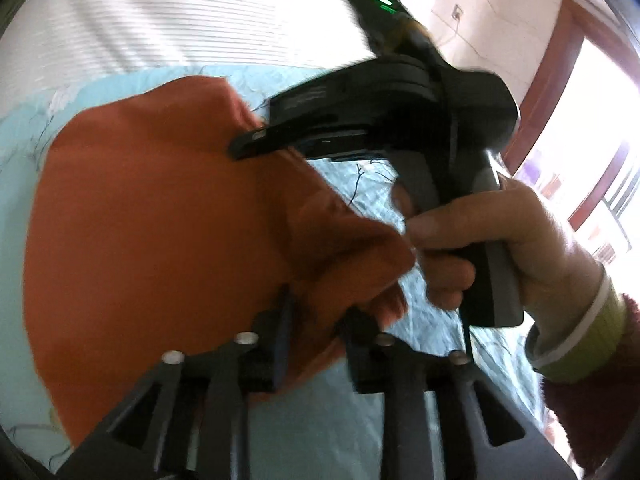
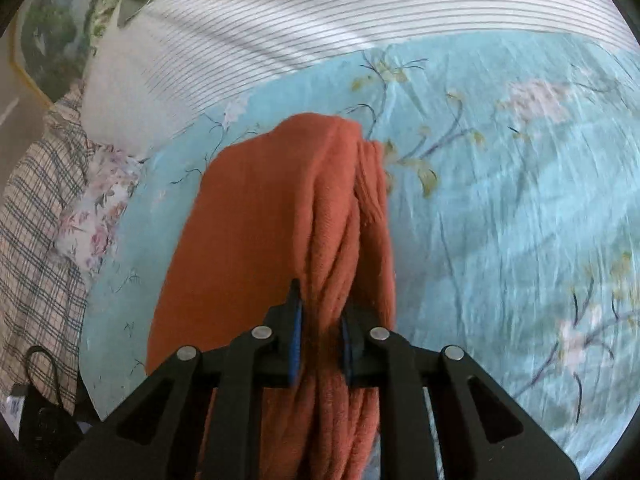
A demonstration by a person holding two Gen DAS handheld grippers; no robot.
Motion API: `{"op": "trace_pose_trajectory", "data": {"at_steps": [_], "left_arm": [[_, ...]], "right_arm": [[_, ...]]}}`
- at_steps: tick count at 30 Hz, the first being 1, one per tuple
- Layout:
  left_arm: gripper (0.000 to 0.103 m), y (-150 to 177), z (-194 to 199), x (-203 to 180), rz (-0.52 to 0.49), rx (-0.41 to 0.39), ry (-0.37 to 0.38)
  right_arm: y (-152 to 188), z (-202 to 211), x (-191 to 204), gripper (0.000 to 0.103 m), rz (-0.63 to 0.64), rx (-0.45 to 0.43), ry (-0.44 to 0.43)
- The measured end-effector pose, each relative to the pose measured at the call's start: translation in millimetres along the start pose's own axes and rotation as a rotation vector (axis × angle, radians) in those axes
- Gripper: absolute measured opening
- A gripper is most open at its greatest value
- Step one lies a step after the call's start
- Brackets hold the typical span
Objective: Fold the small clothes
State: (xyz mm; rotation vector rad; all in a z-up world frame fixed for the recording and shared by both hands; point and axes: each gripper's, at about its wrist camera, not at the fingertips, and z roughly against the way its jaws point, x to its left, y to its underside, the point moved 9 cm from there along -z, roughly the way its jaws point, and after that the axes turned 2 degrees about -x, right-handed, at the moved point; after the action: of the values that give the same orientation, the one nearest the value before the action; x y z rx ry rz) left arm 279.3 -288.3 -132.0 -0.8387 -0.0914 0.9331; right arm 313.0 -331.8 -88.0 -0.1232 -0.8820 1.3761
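An orange knit garment (image 1: 160,220) lies partly lifted over the light blue floral bedsheet (image 1: 352,420). My left gripper (image 1: 316,320) is shut on a bunched edge of it near the bottom centre. My right gripper (image 1: 256,142), held by a hand, shows in the left wrist view pinching the garment's upper edge. In the right wrist view the garment (image 2: 280,208) hangs in folds from my right gripper (image 2: 320,316), which is shut on it above the sheet (image 2: 500,200).
A white striped pillow (image 2: 300,20) lies at the back. Plaid and floral fabrics (image 2: 48,208) sit at the left. A black object with a cord (image 2: 40,400) lies at the lower left. A window and door frame (image 1: 560,100) stand at the right.
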Motion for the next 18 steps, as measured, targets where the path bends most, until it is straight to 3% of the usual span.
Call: {"op": "trace_pose_trajectory", "data": {"at_steps": [2,5,6,13,18], "left_arm": [[0.068,3,16,17,0.022,-0.013,-0.026],[0.077,9,45,54,0.093,-0.041,-0.080],[0.078,11,52,64,0.122,-0.045,-0.091],[0.079,8,64,153,0.362,-0.028,-0.118],[0.079,12,38,177,0.497,0.035,0.002]], "right_arm": [[0,10,-5,0.029,-0.037,-0.023,-0.006],[-1,34,-9,0.069,-0.087,-0.097,-0.037],[1,42,-12,0.073,-0.101,-0.125,-0.042],[24,40,-27,0.073,-0.152,-0.080,-0.042],[26,33,-26,0.073,-0.171,-0.050,-0.071]]}}
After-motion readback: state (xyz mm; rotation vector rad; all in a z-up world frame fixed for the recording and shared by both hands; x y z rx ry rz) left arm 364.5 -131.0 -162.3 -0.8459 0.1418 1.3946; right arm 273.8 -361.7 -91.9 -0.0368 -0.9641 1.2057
